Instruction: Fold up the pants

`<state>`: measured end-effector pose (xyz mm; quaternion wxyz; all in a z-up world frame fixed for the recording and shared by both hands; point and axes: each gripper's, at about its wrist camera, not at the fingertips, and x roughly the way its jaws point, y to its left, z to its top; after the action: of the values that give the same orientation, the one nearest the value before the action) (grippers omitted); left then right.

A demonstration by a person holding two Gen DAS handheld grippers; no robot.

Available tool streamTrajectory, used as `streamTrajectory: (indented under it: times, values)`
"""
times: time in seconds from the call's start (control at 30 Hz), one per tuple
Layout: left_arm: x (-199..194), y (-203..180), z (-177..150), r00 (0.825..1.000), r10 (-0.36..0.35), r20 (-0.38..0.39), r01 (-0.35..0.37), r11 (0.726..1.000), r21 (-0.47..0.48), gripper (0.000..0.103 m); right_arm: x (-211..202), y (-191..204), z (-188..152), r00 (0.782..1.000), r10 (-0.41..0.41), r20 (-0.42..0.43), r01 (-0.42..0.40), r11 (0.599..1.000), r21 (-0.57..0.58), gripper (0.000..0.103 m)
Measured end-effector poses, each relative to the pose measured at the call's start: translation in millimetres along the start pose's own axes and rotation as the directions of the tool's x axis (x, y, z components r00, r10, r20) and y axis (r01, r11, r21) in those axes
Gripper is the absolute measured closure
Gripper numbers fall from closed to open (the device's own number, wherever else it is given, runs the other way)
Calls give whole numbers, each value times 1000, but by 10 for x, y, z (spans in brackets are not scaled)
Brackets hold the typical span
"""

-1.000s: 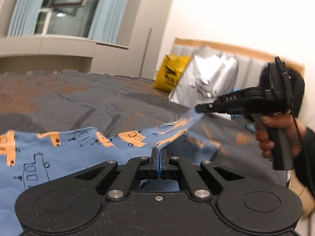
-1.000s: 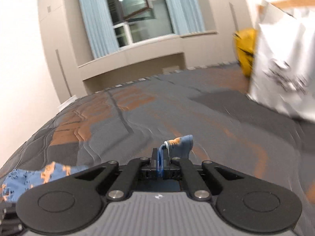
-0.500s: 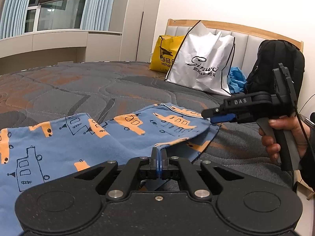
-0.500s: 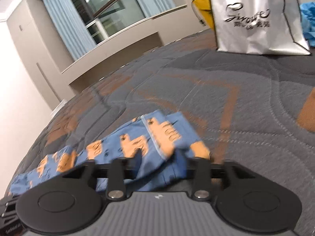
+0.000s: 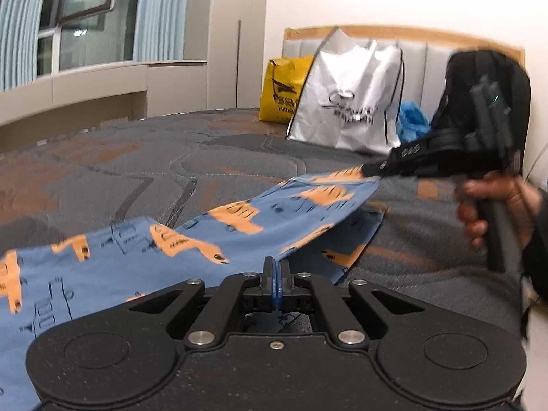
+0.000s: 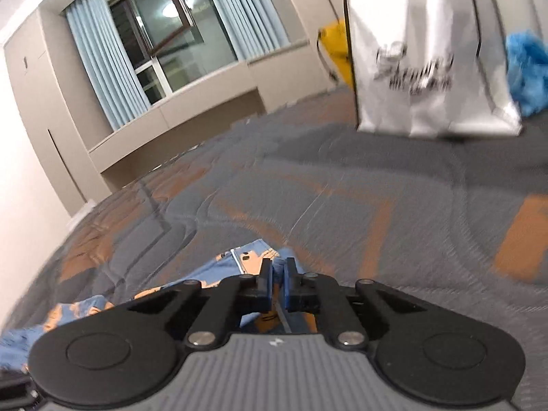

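Observation:
Blue pants [image 5: 239, 215] printed with orange vehicles lie across the grey and orange bed [image 5: 171, 171]. My left gripper [image 5: 276, 263] is shut on a fold of the cloth at its near edge. My right gripper [image 5: 368, 171], held by a hand [image 5: 493, 205], pinches the far hem, and the cloth stretches up to its tip. In the right wrist view the right gripper [image 6: 278, 267] is closing, its jaws a narrow gap apart with the pants [image 6: 246, 257] hem between them.
A white shopping bag [image 5: 349, 102], a yellow bag [image 5: 284, 89], a blue bundle [image 5: 412, 120] and a black backpack [image 5: 489, 78] stand against the headboard. A window with curtains [image 6: 164, 51] and a low ledge lie beyond the bed.
Half a second ago the right jaws stood wide with the pants end lying on the bed; now they have closed on the hem again and the cloth is pulled taut. The left grip is unchanged.

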<state>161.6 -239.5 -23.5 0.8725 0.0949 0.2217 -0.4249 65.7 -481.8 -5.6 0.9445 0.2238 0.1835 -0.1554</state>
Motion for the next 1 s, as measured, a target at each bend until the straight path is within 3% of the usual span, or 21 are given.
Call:
streamTrajectory:
  times: [0.07,0.17,0.33,0.4,0.43,0.47,0.5,0.57,0.63,0.7,0.77,0.83,0.9,0.97,1.0]
  values:
    - [87,-37,2,999,-2,-40,3,1000,10,103,-100,-5,-38,999,-39,27,40,999,-37,96]
    - [161,-32,-16,996,-10,-86,11,1000,11,103,-61,-72,-117,998,-58,-24,57,998,-40,96]
    - [139,84,-18,994,-55,-93,49,997,-57,87,52,-149,-218,994,-74,-81,71,997,-42,93]
    - [86,114,-5,996,-47,-77,41,996,-78,73,16,-105,-207,993,-92,-71,87,994,-70,83]
    - [47,130,11,997,-45,-66,39,995,-90,69,-11,-72,-204,993,-104,-61,98,991,-92,70]
    - [11,137,28,998,-38,-55,32,994,-104,57,-35,-39,-200,993,-112,-49,106,987,-119,54]
    - [-60,164,38,999,-22,-40,17,992,-124,42,-69,2,-207,993,-114,-35,108,984,-142,48]
    - [-214,221,45,1000,24,-7,-24,987,-160,27,-91,109,-220,994,-111,-18,105,974,-201,33]
    - [-413,308,32,996,90,17,-85,977,-198,25,-58,228,-267,991,-133,-21,122,955,-271,23]
    - [-661,441,-23,987,158,36,-144,957,-253,14,54,339,-341,983,-173,-58,142,926,-349,16]
    - [-970,592,-123,967,250,46,-224,922,-317,8,128,426,-395,977,-200,-79,153,905,-397,15]
    - [-1317,735,-246,935,353,40,-317,880,-354,5,82,516,-397,975,-218,-41,182,892,-414,13]
    - [-1668,888,-401,882,470,27,-429,826,-364,1,8,617,-406,980,-199,-15,175,896,-408,8]
    - [-1947,1068,-568,821,571,-17,-536,759,-370,1,-49,765,-430,990,-137,-22,116,907,-405,3]
    - [-2052,1175,-642,798,601,-33,-567,732,-377,1,-56,869,-450,994,-101,-32,79,909,-409,3]
